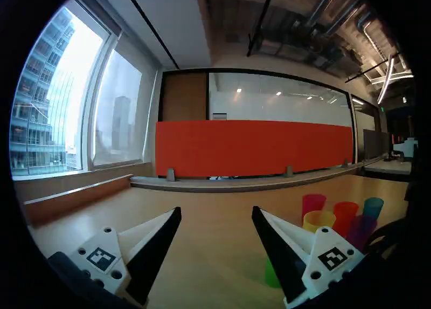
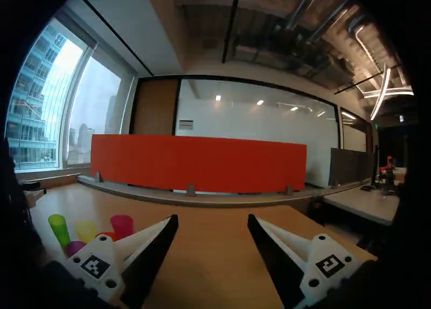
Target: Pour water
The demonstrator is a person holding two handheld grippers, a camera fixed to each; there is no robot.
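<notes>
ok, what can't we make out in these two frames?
1. Left gripper view: green plastic cup is mostly hidden behind a finger of the left claw.
2. Right gripper view: purple plastic cup and red plastic cup are partly covered by a finger of the right claw.
3. Both views: cup contents can't be judged; the cups are small and seen side-on.

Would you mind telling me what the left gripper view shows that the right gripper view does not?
Left gripper view: the left gripper, open, and a teal cup at the back of the cup cluster. Right gripper view: the right gripper, open. Both: the table, the red screen, the window, and the green cup, yellow cup and pink cup.
</notes>
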